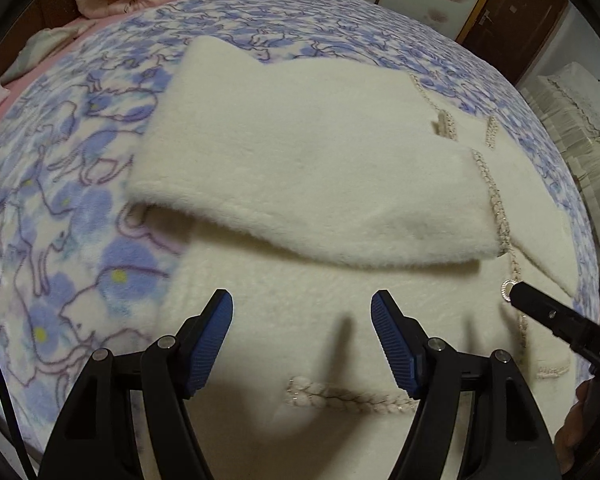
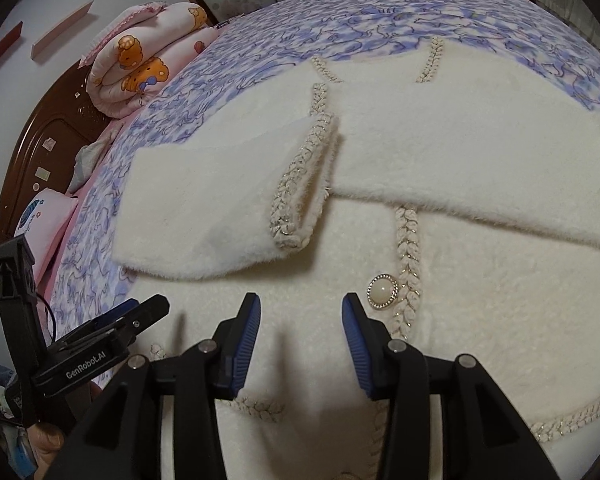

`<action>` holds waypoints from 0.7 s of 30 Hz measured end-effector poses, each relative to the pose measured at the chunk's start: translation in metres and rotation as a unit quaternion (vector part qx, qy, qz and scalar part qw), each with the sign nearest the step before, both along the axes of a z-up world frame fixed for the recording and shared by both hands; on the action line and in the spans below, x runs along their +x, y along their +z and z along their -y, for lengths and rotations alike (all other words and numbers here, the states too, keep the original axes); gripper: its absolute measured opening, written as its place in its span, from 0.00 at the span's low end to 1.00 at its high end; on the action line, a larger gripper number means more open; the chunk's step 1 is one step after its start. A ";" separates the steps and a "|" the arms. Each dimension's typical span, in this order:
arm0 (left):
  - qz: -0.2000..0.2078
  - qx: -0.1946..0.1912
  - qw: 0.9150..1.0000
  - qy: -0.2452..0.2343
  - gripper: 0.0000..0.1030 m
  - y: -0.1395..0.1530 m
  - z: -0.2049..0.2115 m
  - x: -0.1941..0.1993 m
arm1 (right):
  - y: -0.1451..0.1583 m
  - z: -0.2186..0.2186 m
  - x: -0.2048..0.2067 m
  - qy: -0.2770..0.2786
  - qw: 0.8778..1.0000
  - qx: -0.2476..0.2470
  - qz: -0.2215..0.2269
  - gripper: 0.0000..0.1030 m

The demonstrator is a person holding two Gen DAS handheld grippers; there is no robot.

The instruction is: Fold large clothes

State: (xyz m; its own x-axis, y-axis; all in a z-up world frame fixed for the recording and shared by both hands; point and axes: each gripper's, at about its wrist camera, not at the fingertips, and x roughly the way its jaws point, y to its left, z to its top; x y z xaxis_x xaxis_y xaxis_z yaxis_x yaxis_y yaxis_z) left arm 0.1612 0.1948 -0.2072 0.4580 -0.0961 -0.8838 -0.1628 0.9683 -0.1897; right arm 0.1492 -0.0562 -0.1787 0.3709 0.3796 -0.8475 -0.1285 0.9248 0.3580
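A fluffy cream cardigan [image 1: 300, 160] with braided trim lies flat on the bed, both sleeves folded across its chest. It also shows in the right wrist view [image 2: 460, 152], with a pearl button [image 2: 382, 291] on the front placket. My left gripper [image 1: 302, 320] is open and empty, hovering over the cardigan's lower body. My right gripper [image 2: 301, 320] is open and empty, just left of the button. The right gripper's tip [image 1: 540, 304] shows at the right in the left wrist view; the left gripper [image 2: 116, 324] shows at the lower left in the right wrist view.
The bed carries a blue-and-white floral blanket [image 1: 60, 200]. A rolled pink cartoon quilt [image 2: 140, 64] and pillows lie by the dark wooden headboard [image 2: 48, 140]. A white covered piece of furniture [image 1: 572, 120] stands beside the bed, with a brown door [image 1: 512, 12] behind.
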 end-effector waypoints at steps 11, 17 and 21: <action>0.003 0.003 1.000 0.007 0.68 0.000 -0.010 -0.009 | -0.019 -0.015 0.052 -0.004 0.997 0.067 -0.044 0.43; 0.003 0.004 1.000 0.011 0.68 0.000 -0.011 -0.012 | -0.010 -0.044 0.068 0.030 0.999 0.030 -0.017 0.16; 0.005 0.004 1.000 0.015 0.68 0.002 -0.011 -0.012 | 0.049 -0.057 0.062 0.072 0.994 0.007 0.080 0.14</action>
